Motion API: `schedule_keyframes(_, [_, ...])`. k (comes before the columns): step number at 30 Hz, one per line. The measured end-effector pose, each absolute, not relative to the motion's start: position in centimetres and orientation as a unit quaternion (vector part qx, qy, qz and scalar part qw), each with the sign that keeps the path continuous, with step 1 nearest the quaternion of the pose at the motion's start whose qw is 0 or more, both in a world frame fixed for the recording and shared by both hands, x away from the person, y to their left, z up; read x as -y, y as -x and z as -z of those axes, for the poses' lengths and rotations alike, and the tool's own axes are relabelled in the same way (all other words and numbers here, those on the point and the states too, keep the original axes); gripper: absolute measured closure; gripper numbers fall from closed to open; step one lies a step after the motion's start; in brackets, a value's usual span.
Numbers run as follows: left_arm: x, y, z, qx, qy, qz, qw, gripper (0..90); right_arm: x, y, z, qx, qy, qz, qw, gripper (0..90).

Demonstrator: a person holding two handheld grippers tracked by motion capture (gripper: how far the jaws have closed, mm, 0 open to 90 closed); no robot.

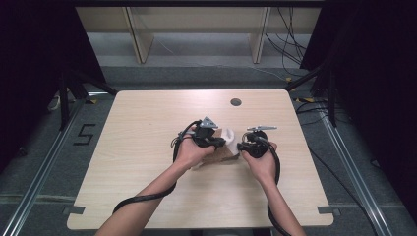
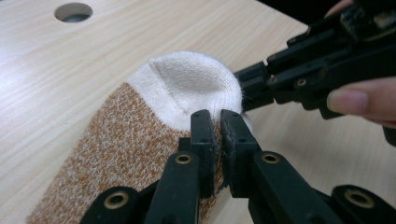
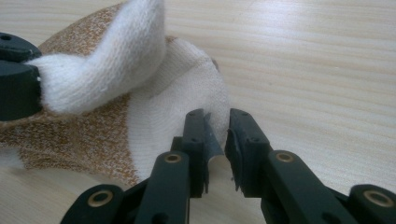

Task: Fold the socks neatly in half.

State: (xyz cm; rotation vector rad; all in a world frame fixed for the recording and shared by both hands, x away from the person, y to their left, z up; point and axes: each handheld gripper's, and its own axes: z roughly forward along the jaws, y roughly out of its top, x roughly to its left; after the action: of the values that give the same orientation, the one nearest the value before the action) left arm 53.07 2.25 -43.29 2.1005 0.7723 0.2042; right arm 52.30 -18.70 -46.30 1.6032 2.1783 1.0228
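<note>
Just short of the round hole (image 1: 236, 102) in the worktop (image 1: 137, 147) lies my sock (image 2: 116, 149), orange-speckled with a white toe. My left hand-held gripper (image 2: 217, 119) has its jaws pinched tight on the sock's edge, nearer me than the hole. My right hand-held gripper (image 3: 215, 122) has its jaws nearly together on the white toe fabric, on the sock's other side.

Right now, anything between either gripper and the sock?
Nothing visible. The left gripper is shut on the sock at the edge of its white toe. The right gripper pinches the toe's edge from the other side. Bare table around them.
</note>
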Motion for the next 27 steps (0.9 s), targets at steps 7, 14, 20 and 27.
schedule_keyframes(7, [-1.8,-53.1,45.2,-0.307,-0.853,-0.064,0.418,82.4,18.9,-52.3,44.8,-0.721,-0.571,-0.375,0.119,68.8])
schedule_keyframes(14, [-1.6,-52.8,45.3,-0.294,-0.859,-0.066,0.415,78.9,17.3,-52.6,42.4,-0.729,-0.536,-0.404,0.136,66.4])
schedule_keyframes(20, [-3.6,-51.7,43.5,-0.305,-0.83,-0.066,0.462,65.9,16.5,-53.5,44.2,-0.752,-0.542,-0.347,0.147,81.6])
schedule_keyframes(27, [-7.0,-52.1,45.1,-0.349,-0.845,-0.144,0.377,73.1,16.4,-53.4,45.1,-0.757,-0.541,-0.329,0.158,82.3])
